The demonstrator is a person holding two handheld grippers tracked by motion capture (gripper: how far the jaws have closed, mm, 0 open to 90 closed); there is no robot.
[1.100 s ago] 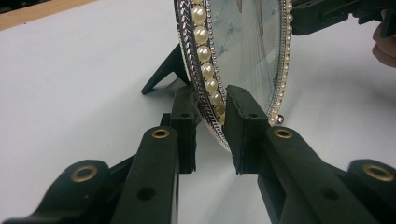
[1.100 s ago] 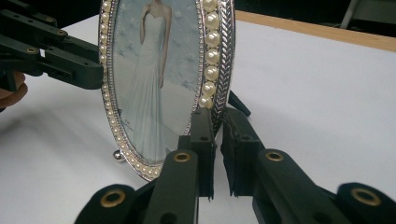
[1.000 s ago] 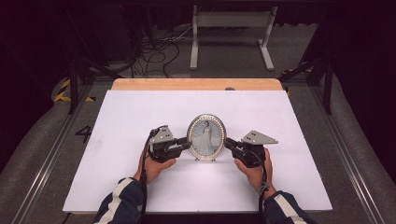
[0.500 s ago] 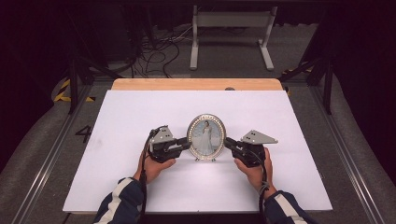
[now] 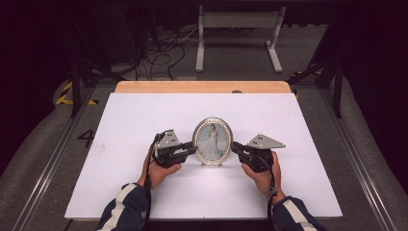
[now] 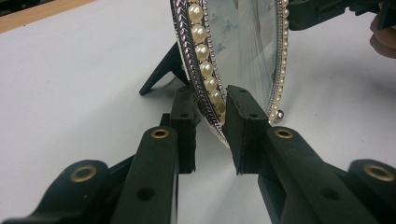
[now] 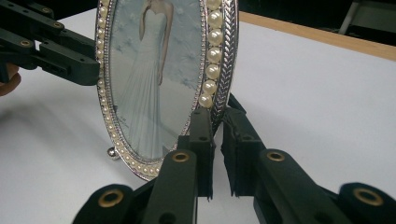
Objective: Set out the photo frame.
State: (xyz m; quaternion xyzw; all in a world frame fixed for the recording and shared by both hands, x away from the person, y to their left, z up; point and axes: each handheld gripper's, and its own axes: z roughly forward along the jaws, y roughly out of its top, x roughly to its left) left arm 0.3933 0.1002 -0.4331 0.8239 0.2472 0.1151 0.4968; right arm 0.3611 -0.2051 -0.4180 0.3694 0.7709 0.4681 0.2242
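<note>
High view: an oval frame (image 5: 212,141) is standing upright near the middle of a white board (image 5: 120,125), facing the person, and the two grippers are gripping it from either side. The left gripper (image 5: 191,150) is reaching in from the frame's left edge, the right gripper (image 5: 236,147) from its right edge, and each hand is resting low on the board behind its tool. A wooden strip (image 5: 202,87) is running along the board's far edge.

Left gripper view: the jaws are pinching the frame's rim (image 6: 210,100) between them, one pad on the back and one on the glass side, low on the pearl border (the pearls are running up and away along the edge). The frame's black stand (image 6: 161,70) is bracing against the board behind it, and the other gripper's tip is showing at the far edge, top right.

Right gripper view: the jaws are clamping the opposite rim (image 7: 219,100) in the same manner, one pad in front and one behind. The picture (image 7: 149,74) under the glass is showing a figure in a long white dress. The frame is sitting on the board on a small ball foot (image 7: 111,151).
</note>
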